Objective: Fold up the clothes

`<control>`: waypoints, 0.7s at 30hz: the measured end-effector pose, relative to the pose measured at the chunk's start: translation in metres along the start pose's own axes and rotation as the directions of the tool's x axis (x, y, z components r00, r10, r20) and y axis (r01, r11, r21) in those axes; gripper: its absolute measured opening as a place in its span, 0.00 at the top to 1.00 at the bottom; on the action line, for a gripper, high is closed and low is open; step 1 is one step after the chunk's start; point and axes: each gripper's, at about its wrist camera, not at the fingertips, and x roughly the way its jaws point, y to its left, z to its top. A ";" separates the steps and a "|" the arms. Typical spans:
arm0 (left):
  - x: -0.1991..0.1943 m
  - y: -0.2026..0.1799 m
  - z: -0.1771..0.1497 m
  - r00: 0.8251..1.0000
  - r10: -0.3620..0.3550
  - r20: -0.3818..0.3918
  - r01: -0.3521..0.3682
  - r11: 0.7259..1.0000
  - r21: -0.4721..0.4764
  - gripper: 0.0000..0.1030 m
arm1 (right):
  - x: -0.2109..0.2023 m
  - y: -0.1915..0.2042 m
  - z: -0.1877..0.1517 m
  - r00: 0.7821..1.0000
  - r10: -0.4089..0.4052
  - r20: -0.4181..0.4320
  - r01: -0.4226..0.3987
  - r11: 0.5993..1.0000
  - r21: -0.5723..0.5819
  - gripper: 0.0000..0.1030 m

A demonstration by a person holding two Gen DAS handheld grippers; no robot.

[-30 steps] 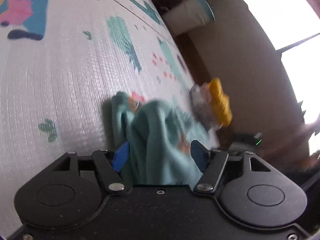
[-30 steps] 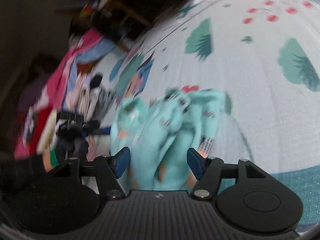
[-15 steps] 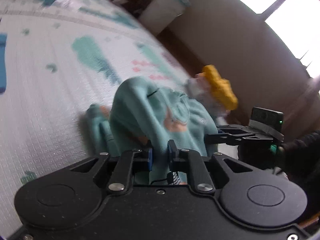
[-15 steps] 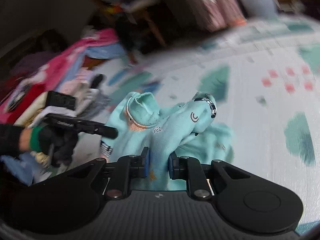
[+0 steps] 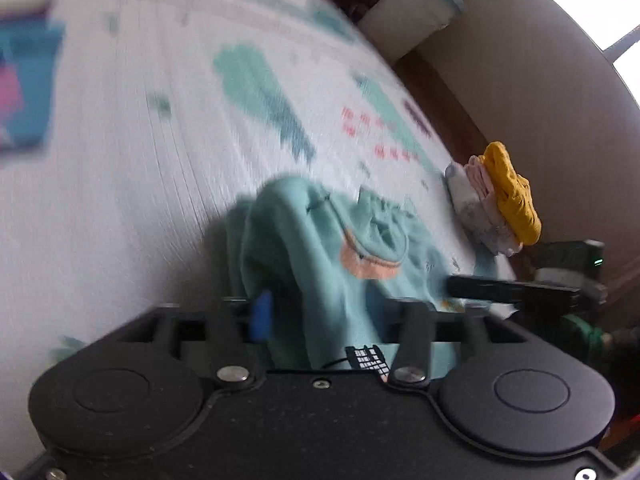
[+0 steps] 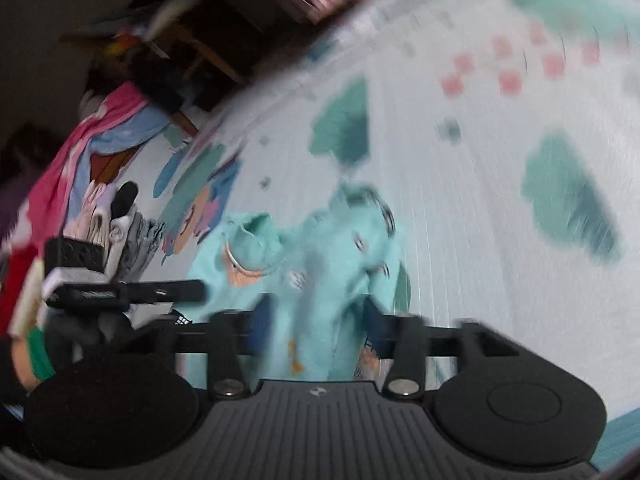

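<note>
Two grippers work one teal garment (image 5: 320,248) bunched on the patterned play mat (image 5: 132,184). Left gripper (image 5: 320,312) angles down toward the mat, jaws opening; cloth runs up between its fingers, and the blue pad (image 5: 261,314) on the left finger shows a gap to the fabric, so no pinch. Right gripper (image 6: 316,320) also tilts down, jaws opening with the garment (image 6: 320,248) bunched between them; blur hides pad contact, looks released. In the left wrist view the other gripper's finger (image 5: 508,290) pokes in from 3 o'clock, level, touching or just over the garment's edge, can't tell which. In the right wrist view the left one's finger (image 6: 160,290) enters from 9 o'clock, held by a gloved hand (image 6: 60,332). Garment is a crumpled heap at frame centre, long axis roughly 6 to 12 o'clock, orange-trimmed neckline (image 5: 372,256) at about 2 o'clock. Folded stack with a yellow piece (image 5: 508,196) sits at 3 o'clock; unfolded clothes pile (image 6: 80,184) at 9 o'clock.
</note>
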 end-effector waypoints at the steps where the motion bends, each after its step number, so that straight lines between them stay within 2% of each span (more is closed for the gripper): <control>1: -0.008 -0.009 -0.004 0.999 0.039 0.028 -0.042 0.996 0.082 0.50 | -0.010 0.009 -0.001 0.999 -0.019 0.033 0.021 0.998 -0.059 0.36; 3: -0.024 -0.029 -0.011 0.992 0.094 0.086 -0.112 0.965 0.238 0.50 | -0.027 0.028 -0.011 0.991 -0.090 0.102 0.109 0.975 -0.196 0.36; 5: -0.031 -0.049 -0.020 0.995 0.048 0.089 -0.077 0.926 0.370 0.50 | -0.037 0.049 -0.024 0.986 -0.086 0.146 0.135 0.919 -0.370 0.36; 7: -0.025 -0.068 -0.028 0.997 0.012 0.071 -0.045 0.871 0.488 0.50 | -0.031 0.070 -0.034 0.992 -0.044 0.117 0.101 0.839 -0.535 0.36; 8: -0.019 -0.072 -0.032 0.998 0.012 0.061 -0.043 0.842 0.538 0.50 | -0.027 0.079 -0.039 0.995 -0.028 0.097 0.082 0.793 -0.603 0.39; 10: -0.005 -0.079 -0.039 0.999 0.024 0.038 -0.042 0.780 0.624 0.48 | -0.007 0.090 -0.042 0.999 -0.037 0.027 0.045 0.762 -0.647 0.47; 11: 0.004 -0.075 -0.042 0.998 0.058 0.018 -0.056 0.765 0.642 0.48 | 0.007 0.089 -0.042 0.998 -0.064 -0.017 0.038 0.764 -0.645 0.47; 12: 0.014 -0.070 -0.045 0.996 0.093 -0.005 -0.067 0.755 0.652 0.47 | 0.018 0.085 -0.040 0.996 -0.078 -0.043 0.033 0.769 -0.638 0.44; 13: 0.022 -0.062 -0.047 0.993 0.114 -0.025 -0.072 0.764 0.641 0.45 | 0.026 0.082 -0.036 0.995 -0.079 -0.059 0.024 0.774 -0.632 0.38; 15: 0.027 -0.047 -0.046 0.995 0.100 -0.021 -0.069 0.813 0.578 0.38 | 0.042 0.076 -0.027 0.993 -0.080 -0.090 0.007 0.785 -0.620 0.33; 16: 0.028 -0.043 -0.045 0.995 0.096 -0.019 -0.069 0.826 0.559 0.38 | 0.049 0.074 -0.023 0.991 -0.081 -0.104 0.000 0.789 -0.615 0.33; 19: 0.019 -0.056 -0.042 0.995 0.095 -0.006 -0.073 0.799 0.598 0.39 | 0.042 0.077 -0.024 0.993 -0.080 -0.088 0.006 0.771 -0.636 0.35; 21: 0.006 -0.063 -0.035 0.997 0.068 0.032 -0.074 0.792 0.607 0.39 | 0.023 0.084 -0.034 0.998 -0.055 -0.007 0.037 0.754 -0.656 0.38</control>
